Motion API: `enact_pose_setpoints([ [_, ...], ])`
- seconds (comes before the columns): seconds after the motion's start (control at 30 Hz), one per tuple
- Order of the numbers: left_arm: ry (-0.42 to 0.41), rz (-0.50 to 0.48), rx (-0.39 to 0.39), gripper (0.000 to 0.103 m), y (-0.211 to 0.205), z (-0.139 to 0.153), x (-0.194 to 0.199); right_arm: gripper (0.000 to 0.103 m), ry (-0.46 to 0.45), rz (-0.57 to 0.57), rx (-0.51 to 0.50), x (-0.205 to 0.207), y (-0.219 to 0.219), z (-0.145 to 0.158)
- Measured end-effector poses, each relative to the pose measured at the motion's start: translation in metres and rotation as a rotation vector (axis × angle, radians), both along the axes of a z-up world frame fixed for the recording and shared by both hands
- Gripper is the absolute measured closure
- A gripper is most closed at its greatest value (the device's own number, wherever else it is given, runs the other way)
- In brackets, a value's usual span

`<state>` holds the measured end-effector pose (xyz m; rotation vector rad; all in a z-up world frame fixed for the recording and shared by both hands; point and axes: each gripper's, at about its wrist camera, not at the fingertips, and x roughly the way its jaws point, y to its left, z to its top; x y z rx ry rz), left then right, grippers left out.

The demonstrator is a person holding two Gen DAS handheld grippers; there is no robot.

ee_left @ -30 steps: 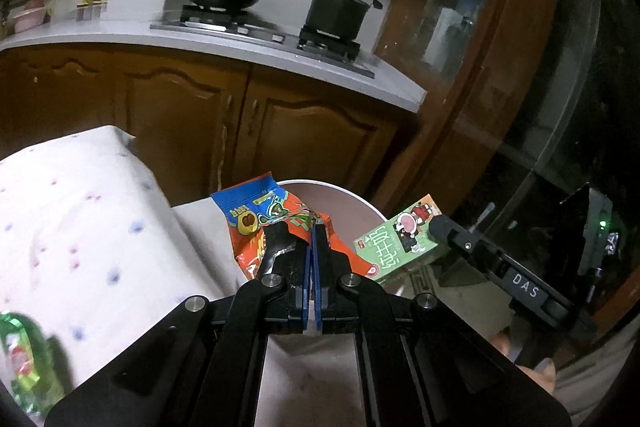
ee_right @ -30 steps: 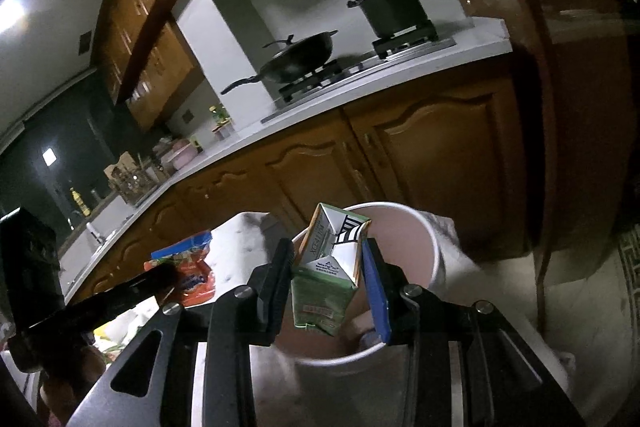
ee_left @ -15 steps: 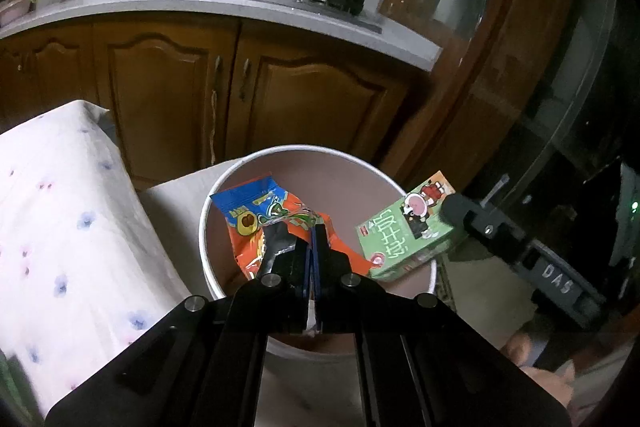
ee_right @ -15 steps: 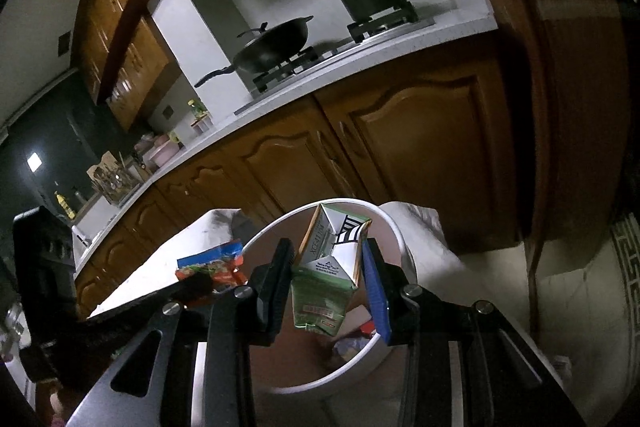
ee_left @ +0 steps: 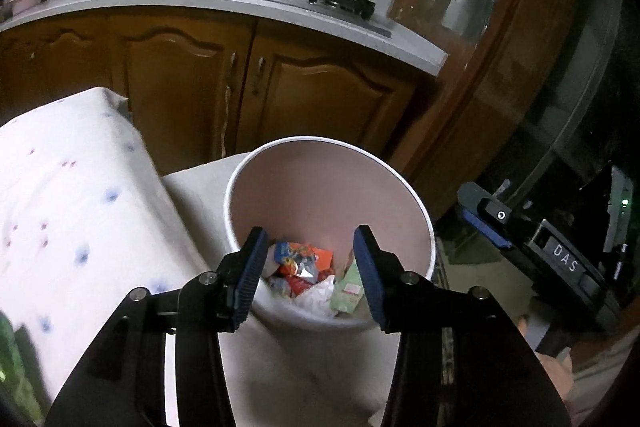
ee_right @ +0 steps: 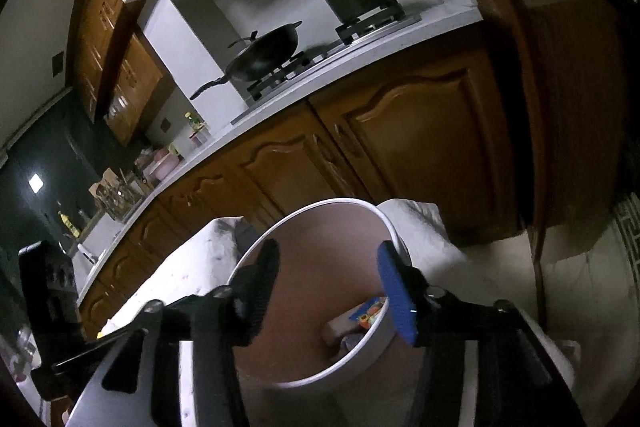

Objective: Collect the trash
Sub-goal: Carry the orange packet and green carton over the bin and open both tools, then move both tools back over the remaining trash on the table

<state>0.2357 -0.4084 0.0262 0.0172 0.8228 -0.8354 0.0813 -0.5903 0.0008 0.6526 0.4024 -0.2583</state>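
The round mouth of the bin (ee_left: pixel 240 183) is lying open and unblocked, with both grippers hanging just above its rim. The left gripper (ee_left: pixel 306 269) and the right gripper (ee_right: pixel 328 285) are opening, nothing between either pair of jaws. Trash (ee_left: pixel 304 267) is filling only the bottom. A cloth-covered table (ee_left: pixel 72 195) is crowding the bin's left side; wooden cabinet doors (ee_left: pixel 328 99) are closing off the space behind.
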Motion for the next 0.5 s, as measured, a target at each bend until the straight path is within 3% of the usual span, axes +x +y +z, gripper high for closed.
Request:
enact_pose_setpoints([
  [0.03,0.003,0.006,-0.005,0.055,0.006,0.001,-0.002,0.032,-0.004,-0.001,0.005,-0.001,0.001,0.001],
  [0.2,0.006,0.041,-0.017,0.055,0.04,0.009,-0.014,0.016,-0.044,0.022,0.009,-0.01,0.017,0.008],
  [0.5,-0.021,0.165,-0.05,0.051,0.128,0.022,-0.037,0.014,-0.082,0.091,-0.013,-0.017,0.067,0.03],
])
